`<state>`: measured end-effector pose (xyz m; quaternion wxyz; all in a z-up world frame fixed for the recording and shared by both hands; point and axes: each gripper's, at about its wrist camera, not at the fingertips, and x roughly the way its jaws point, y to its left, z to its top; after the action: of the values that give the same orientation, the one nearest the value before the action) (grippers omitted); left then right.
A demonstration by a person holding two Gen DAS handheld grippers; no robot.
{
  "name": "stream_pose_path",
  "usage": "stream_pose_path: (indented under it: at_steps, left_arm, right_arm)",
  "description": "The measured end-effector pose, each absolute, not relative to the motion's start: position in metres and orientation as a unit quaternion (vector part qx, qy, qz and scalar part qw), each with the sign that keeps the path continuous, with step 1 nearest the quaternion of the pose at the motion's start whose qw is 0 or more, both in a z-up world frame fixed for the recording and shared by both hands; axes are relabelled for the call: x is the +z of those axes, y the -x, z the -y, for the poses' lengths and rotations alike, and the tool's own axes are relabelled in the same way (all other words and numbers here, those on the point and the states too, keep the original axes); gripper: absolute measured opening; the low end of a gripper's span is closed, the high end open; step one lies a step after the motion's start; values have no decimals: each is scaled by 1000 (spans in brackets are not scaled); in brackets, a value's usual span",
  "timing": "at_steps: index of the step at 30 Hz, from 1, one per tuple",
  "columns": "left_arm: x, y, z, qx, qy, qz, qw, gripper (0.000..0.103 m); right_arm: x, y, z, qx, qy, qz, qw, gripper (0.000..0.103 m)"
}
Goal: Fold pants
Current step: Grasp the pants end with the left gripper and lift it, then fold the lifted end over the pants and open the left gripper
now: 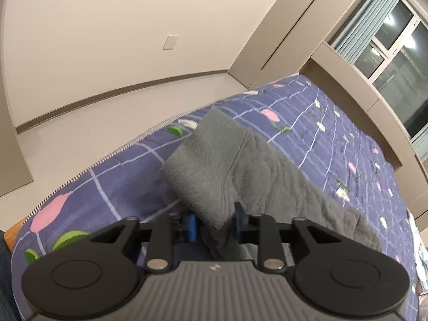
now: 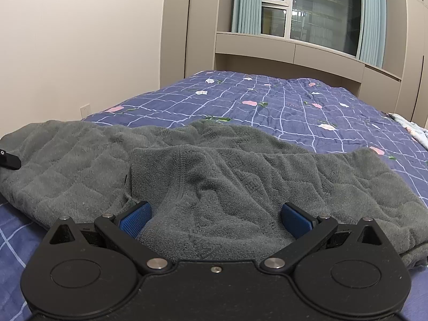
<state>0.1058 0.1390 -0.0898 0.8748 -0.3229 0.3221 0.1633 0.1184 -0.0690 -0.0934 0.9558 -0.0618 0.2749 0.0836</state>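
Grey fleece pants (image 2: 214, 165) lie across a blue checked floral bedspread (image 2: 267, 101). In the left wrist view my left gripper (image 1: 215, 223) is shut on a bunched edge of the pants (image 1: 227, 165), lifting that end so the cloth stands up in a fold. In the right wrist view my right gripper (image 2: 215, 219) is open wide, its blue pads (image 2: 135, 218) on either side of a mound of pants fabric lying between them. A black bit of the left gripper (image 2: 9, 160) shows at the left edge.
The bed (image 1: 334, 133) reaches to a beige window bench and cabinets (image 2: 294, 50). A zipped bed edge (image 1: 107, 157) drops to the floor on the left. A pale patterned cloth (image 2: 412, 129) lies at the bed's far right.
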Motion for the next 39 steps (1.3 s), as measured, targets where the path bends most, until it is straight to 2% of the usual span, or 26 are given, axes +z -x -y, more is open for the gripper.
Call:
stream_pose_path:
  at_steps: [8, 13, 20, 27, 33, 39]
  left_arm:
    - [-59, -111, -127, 157, 295, -306, 892, 20]
    - [-22, -118, -99, 123, 250, -274, 920, 18]
    - [28, -134, -24, 48, 163, -238, 956, 16]
    - [57, -136, 76, -56, 59, -217, 973, 15]
    - [58, -137, 157, -150, -22, -230, 961, 15]
    - [19, -143, 229, -204, -91, -281, 933, 16]
  right_arm:
    - [-67, -126, 74, 111, 95, -311, 939, 103]
    - [-43, -102, 97, 98, 85, -273, 953, 103]
    - [-37, -66, 150, 50, 57, -256, 964, 103]
    - [-43, -40, 202, 2, 14, -253, 967, 103]
    - [-50, -18, 239, -38, -5, -257, 966, 103]
    - [-61, 4, 273, -90, -25, -272, 958, 103]
